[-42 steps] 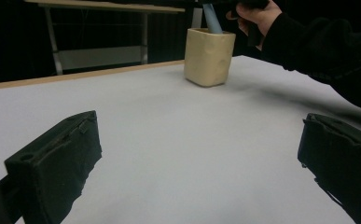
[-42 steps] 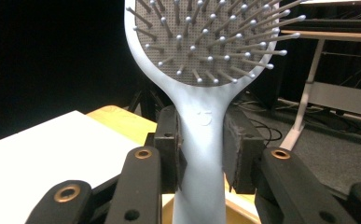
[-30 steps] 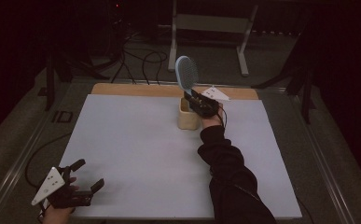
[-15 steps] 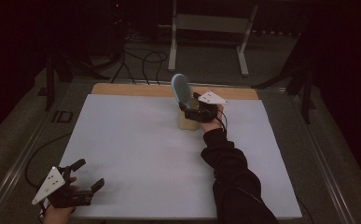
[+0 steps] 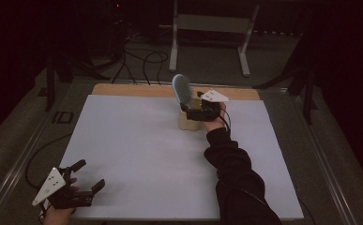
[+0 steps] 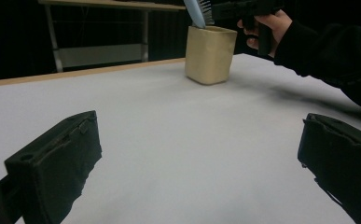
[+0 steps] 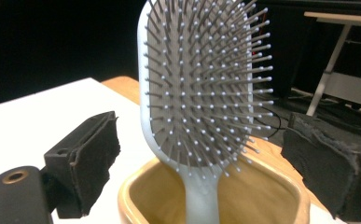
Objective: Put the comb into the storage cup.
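Observation:
A light blue hairbrush (image 5: 181, 89) with grey bristles stands handle-down in a cream cup (image 5: 188, 123) at the far middle of the table. My right gripper (image 5: 192, 112) hangs just right of the cup. In the right gripper view its jaws have just been opening and stand on either side of the hairbrush (image 7: 201, 84), clear of it, above the cup's rim (image 7: 136, 196). My left gripper (image 5: 90, 174) rests open at the near left corner, nothing between its jaws. The left gripper (image 6: 199, 123) faces the cup (image 6: 210, 56) and the right hand (image 6: 267, 28).
A white sheet (image 5: 137, 154) covers the table, with a wooden strip (image 5: 123, 89) along its far edge. Behind the table stand a metal frame (image 5: 207, 28) and loose cables (image 5: 137, 61) on the floor.
The hairbrush has sunk lower into the cup and the right gripper has let go of it. The left gripper has not moved.

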`<state>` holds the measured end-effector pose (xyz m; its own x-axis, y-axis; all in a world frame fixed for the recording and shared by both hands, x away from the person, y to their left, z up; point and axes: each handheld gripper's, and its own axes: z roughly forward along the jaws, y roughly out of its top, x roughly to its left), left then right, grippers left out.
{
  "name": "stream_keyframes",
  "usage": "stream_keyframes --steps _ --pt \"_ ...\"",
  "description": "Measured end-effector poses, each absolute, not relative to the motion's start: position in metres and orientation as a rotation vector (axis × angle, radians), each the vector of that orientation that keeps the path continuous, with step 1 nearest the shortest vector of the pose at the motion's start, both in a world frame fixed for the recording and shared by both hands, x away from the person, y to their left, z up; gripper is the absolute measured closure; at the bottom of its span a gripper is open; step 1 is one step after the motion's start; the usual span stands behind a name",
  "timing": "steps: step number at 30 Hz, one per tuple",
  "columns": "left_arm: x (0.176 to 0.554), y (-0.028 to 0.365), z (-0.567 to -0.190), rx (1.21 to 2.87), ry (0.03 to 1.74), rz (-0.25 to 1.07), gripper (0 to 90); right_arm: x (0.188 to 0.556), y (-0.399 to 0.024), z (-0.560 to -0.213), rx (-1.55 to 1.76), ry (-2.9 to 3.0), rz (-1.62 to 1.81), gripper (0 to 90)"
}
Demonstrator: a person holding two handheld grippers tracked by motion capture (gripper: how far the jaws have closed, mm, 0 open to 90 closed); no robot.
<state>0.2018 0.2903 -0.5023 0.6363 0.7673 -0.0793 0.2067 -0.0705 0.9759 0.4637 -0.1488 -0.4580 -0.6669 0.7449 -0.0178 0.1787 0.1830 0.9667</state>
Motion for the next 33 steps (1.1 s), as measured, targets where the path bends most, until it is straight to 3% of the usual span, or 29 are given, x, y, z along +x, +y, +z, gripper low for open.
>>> stream_keyframes --steps 33 --pt "0.201 0.291 -0.501 1.607 0.827 0.569 0.0 0.447 -0.166 -0.431 0.897 2.1 1.502 10.1"
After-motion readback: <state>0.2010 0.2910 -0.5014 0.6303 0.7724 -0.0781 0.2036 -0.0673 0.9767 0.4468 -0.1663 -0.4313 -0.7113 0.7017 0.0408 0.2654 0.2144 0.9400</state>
